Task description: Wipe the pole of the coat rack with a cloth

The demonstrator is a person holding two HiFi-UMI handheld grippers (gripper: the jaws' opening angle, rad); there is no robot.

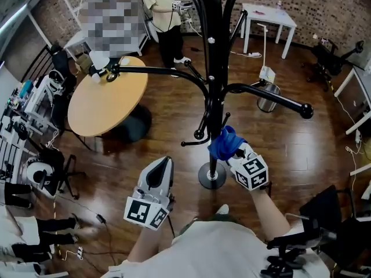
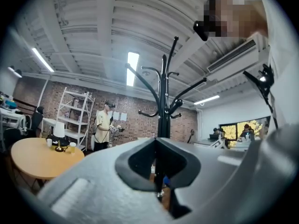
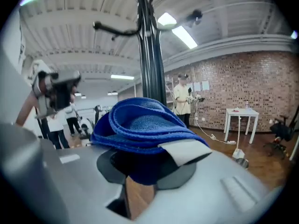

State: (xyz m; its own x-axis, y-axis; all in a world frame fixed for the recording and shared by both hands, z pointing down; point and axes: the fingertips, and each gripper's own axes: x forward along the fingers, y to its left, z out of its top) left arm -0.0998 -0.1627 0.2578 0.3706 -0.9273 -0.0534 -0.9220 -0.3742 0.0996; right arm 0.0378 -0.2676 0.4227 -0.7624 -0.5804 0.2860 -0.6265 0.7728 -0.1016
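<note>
The black coat rack pole (image 1: pixel 215 80) rises from a round base (image 1: pixel 212 176) on the wooden floor. My right gripper (image 1: pixel 236 153) is shut on a folded blue cloth (image 1: pixel 225 143), and the cloth is pressed against the pole's lower part, just right of it. In the right gripper view the cloth (image 3: pixel 140 125) bulges out over the gripper (image 3: pixel 149 160), with the pole (image 3: pixel 149 55) right behind it. My left gripper (image 1: pixel 163 165) hangs left of the base, shut and holding nothing. In the left gripper view the gripper (image 2: pixel 156 139) points at the pole (image 2: pixel 163 106).
Curved rack arms reach out left (image 1: pixel 156 71) and right (image 1: pixel 272 95) at about waist height. A round wooden table (image 1: pixel 104 100) stands to the left, a metal bin (image 1: pixel 268 98) and a white table (image 1: pixel 269 16) behind. A person (image 1: pixel 165 10) stands at the back.
</note>
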